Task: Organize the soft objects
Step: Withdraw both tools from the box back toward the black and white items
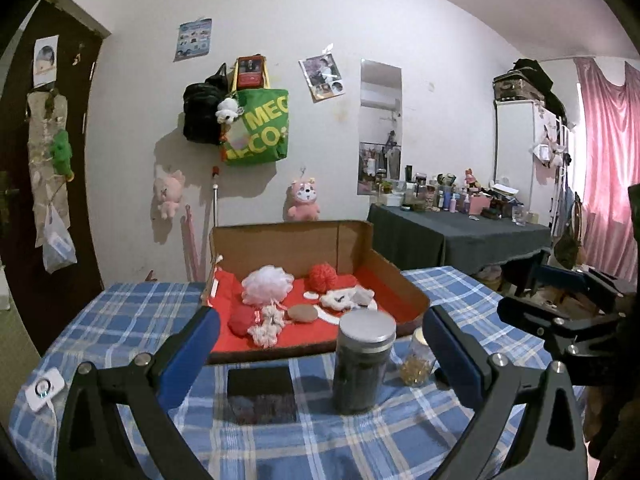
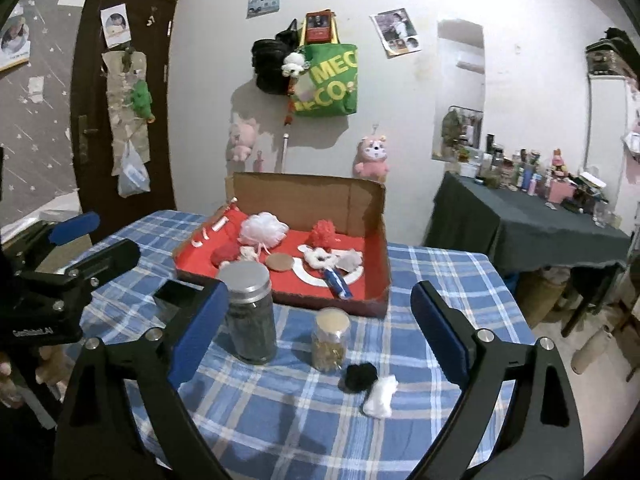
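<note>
Both my left claw (image 1: 320, 350) and right claw (image 2: 318, 330) gape, empty. Near the small jar (image 2: 330, 338) lie a fuzzy black puff (image 2: 360, 377) and white wad (image 2: 381, 396), their shapes unclear.

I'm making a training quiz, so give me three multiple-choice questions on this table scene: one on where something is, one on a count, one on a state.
1. Where do the black puff and white puff lie?
A in the box
B on the tablecloth
C on the floor
2. How many jars stand in front of the box?
A one
B two
C four
3. The right claw is:
A open and empty
B shut on a jar
C holding a puff

B: both rest on the blue checked tablecloth, outside the box.
B: a tall dark jar and a small jar.
A: its pads stand wide apart, gripping nothing.
</note>
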Motion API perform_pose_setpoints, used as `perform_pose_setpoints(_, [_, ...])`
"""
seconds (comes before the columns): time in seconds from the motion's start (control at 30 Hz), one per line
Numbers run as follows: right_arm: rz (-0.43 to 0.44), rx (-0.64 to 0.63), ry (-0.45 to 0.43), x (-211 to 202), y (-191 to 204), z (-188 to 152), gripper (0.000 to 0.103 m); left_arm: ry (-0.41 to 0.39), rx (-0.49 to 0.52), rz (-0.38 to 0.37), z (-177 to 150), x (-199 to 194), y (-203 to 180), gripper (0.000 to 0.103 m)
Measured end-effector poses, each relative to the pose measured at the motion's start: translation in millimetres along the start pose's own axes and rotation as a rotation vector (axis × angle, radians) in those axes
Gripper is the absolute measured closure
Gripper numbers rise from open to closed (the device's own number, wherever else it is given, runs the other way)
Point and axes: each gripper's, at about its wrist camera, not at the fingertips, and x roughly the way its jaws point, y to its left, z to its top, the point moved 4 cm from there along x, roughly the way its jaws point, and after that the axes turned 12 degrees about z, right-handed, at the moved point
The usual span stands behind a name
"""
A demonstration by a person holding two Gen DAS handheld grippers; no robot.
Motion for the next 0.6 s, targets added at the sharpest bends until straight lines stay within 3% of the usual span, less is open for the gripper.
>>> perform_pose_setpoints(0.33, [-0.070, 0.052, 0.054, 22, -14, -57, 0.010, 0.104, -0.030, 0.052, -60, 22, 3, 0.000])
perform_pose_setpoints(0.6, [-0.089, 0.115, 0.158, 47, -31, -97, 0.010, 0.228, -0.012, 0.030, -99, 43, -8, 0.000])
